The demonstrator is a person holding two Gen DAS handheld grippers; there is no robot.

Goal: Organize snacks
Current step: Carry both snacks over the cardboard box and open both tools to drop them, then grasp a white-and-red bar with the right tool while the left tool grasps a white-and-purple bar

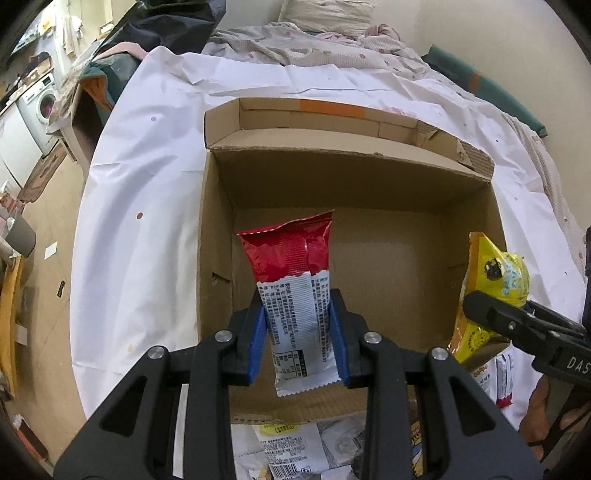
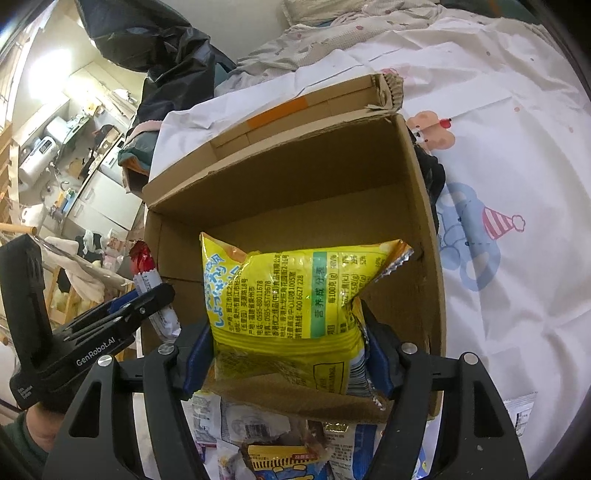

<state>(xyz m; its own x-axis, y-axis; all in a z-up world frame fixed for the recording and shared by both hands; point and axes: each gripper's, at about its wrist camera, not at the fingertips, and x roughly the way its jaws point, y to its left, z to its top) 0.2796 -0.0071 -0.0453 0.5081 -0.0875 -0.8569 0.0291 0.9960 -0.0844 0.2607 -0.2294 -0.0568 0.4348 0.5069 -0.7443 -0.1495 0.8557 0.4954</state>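
An open cardboard box [image 1: 354, 173] stands on the white sheet, its inside bare; it also shows in the right wrist view [image 2: 295, 173]. My left gripper [image 1: 301, 332] is shut on a red and white snack packet [image 1: 295, 280] and holds it over the box's near left part. My right gripper [image 2: 288, 354] is shut on a yellow snack bag [image 2: 288, 291] and holds it over the box's near right side. The yellow bag [image 1: 491, 280] and right gripper [image 1: 517, 325] show at the right of the left wrist view. The left gripper [image 2: 147, 299] with the red packet [image 2: 144, 262] shows at the left of the right wrist view.
Several loose snack packets [image 1: 291, 450] lie on the sheet in front of the box's near wall, also in the right wrist view [image 2: 280, 443]. Bedding and a pillow [image 1: 325, 18] lie behind the box. The bed's left edge [image 1: 85, 258] drops to the floor.
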